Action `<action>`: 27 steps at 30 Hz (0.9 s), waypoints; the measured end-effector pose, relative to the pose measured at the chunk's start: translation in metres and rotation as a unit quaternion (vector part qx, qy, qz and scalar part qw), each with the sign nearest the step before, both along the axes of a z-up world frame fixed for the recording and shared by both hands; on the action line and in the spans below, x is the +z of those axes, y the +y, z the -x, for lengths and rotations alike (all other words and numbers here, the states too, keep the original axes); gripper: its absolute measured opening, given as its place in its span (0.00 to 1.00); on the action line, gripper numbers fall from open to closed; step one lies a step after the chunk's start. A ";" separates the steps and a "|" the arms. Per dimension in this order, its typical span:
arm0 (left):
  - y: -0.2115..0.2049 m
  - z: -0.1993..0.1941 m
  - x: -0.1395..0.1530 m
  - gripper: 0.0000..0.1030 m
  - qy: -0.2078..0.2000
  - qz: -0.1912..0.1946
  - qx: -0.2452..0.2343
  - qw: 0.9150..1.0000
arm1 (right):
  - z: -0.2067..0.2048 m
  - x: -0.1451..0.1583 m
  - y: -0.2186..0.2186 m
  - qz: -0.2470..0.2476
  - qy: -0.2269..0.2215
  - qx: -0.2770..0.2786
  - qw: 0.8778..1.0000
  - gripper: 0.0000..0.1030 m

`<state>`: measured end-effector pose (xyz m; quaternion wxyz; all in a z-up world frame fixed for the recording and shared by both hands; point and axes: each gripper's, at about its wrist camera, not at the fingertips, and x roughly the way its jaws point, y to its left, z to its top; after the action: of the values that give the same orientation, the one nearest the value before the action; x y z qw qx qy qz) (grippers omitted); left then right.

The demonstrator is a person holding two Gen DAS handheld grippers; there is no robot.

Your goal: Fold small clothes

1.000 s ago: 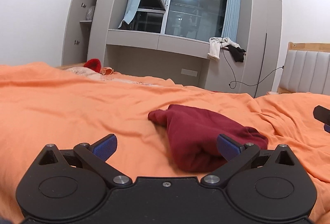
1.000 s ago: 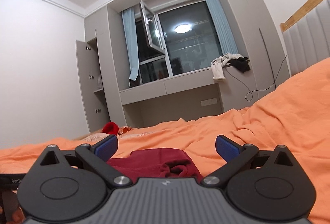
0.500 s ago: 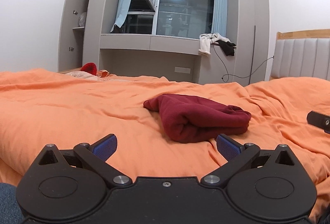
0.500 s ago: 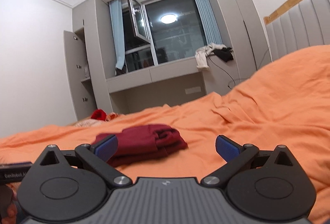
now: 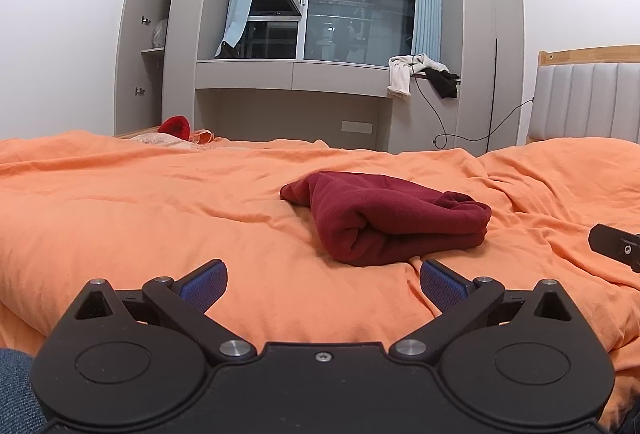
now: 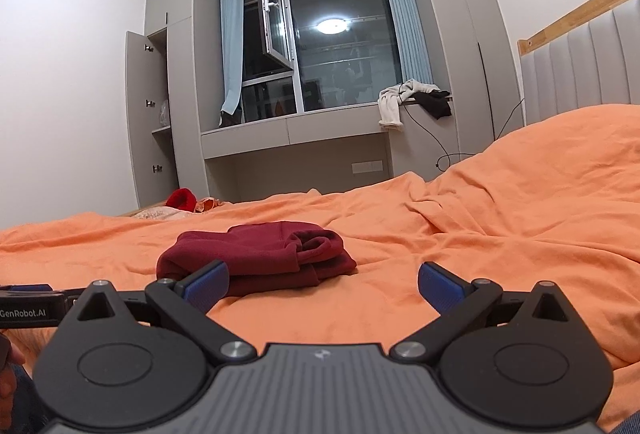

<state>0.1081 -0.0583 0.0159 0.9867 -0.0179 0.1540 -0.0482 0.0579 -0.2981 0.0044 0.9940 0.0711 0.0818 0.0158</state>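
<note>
A dark red garment (image 5: 392, 216) lies folded in a thick bundle on the orange bed cover (image 5: 140, 210). It also shows in the right wrist view (image 6: 260, 254). My left gripper (image 5: 323, 284) is open and empty, hovering short of the garment and a little left of it. My right gripper (image 6: 323, 284) is open and empty, short of the garment and to its right. The tip of the right gripper shows at the right edge of the left wrist view (image 5: 616, 246).
A red item and pale clothes (image 5: 176, 128) lie at the bed's far edge. A grey padded headboard (image 5: 584, 102) stands at the right. Grey cabinets and a window ledge with hanging clothes (image 5: 420, 74) line the far wall.
Both grippers have pulled back from the folded red garment, which now lies farther ahead in both views. Both stayed open and empty.
</note>
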 end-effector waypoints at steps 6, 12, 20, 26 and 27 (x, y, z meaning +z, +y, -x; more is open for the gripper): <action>0.000 0.000 0.000 0.99 0.000 -0.001 0.000 1.000 | 0.002 0.000 0.001 0.003 0.001 -0.001 1.000 1.00; 0.000 0.000 0.000 0.99 0.000 0.000 0.000 1.000 | 0.002 0.000 0.001 0.004 0.002 -0.001 1.000 1.00; 0.000 0.000 0.000 0.99 0.001 0.000 0.000 1.000 | 0.002 0.000 0.001 0.005 0.002 -0.001 1.000 1.00; 0.000 0.000 0.000 0.99 0.001 0.000 0.000 1.000 | 0.002 0.000 0.001 0.005 0.002 -0.001 1.000 1.00; 0.000 0.000 0.000 0.99 0.001 -0.001 0.000 1.000 | 0.002 0.000 0.001 0.005 0.002 -0.001 1.000 1.00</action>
<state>0.1079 -0.0578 0.0160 0.9866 -0.0174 0.1546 -0.0484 0.0561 -0.2972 0.0047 0.9941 0.0665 0.0842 0.0144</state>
